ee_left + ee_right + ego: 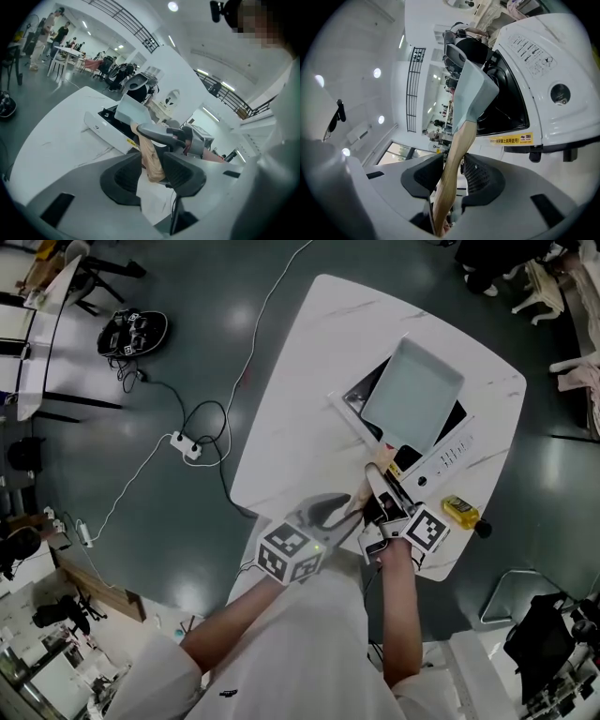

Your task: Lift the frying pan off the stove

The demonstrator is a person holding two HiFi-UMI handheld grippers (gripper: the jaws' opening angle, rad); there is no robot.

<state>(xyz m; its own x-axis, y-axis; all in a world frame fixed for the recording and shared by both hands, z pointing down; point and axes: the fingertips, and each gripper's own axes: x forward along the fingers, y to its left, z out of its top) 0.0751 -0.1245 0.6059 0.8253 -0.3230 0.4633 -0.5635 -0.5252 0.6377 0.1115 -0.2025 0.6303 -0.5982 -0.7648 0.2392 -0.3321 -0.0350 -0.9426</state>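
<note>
**Right gripper clamped on the pan handle**

The right gripper (453,165) pinched the wooden handle (462,135). The left gripper (152,161) stood spread around the handle's end. The frying pan (412,395) was over the stove (452,457), with its handle pointing back toward the person.

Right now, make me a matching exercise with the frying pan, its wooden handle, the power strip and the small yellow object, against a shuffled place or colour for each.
Things:
1. frying pan
2. wooden handle
3. power strip
4. yellow object

Place or colour:
A. on the floor
B. between the jaws of the right gripper
C. pale blue-grey and square
D. on the table, beside the stove

Pairs: 1-C, 2-B, 3-A, 4-D
</note>
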